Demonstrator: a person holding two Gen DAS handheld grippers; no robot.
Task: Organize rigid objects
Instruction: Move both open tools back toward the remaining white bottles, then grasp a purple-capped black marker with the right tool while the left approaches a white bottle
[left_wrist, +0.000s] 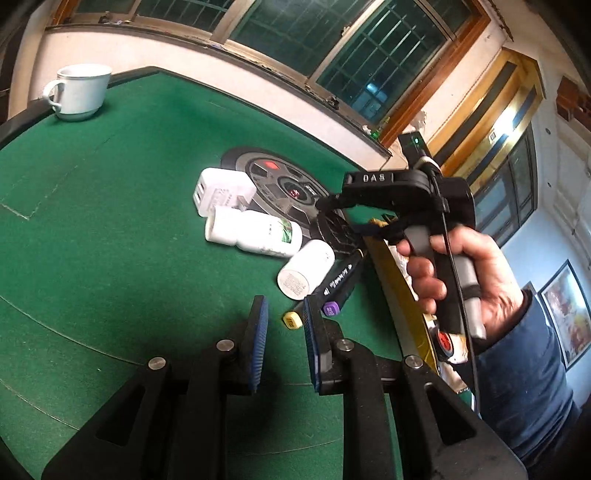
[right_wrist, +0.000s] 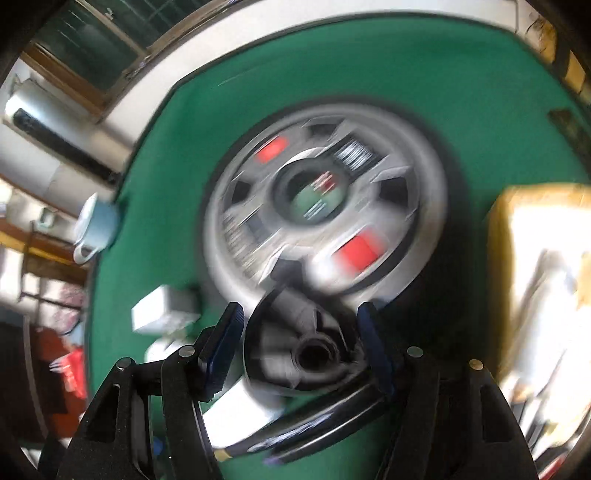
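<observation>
On the green felt table (left_wrist: 110, 206) lie a white charger (left_wrist: 221, 190), two white bottles (left_wrist: 255, 234) (left_wrist: 306, 267), and two black markers, one with a purple cap (left_wrist: 331, 308) and one with a yellow cap (left_wrist: 291, 320). My left gripper (left_wrist: 283, 306) is open just in front of the yellow cap, with nothing between its fingers. A hand (left_wrist: 476, 273) holds my right gripper (left_wrist: 327, 206) over the table's round control panel (left_wrist: 280, 177). In the blurred right wrist view, my right gripper (right_wrist: 300, 310) is closed on a black round object (right_wrist: 306, 354) with a hole in its middle.
A white cup (left_wrist: 79, 90) stands at the table's far left corner. A yellow-edged box (right_wrist: 535, 277) with mixed items sits at the right side. Windows and a wall lie beyond the far edge. Open felt spreads left of the bottles.
</observation>
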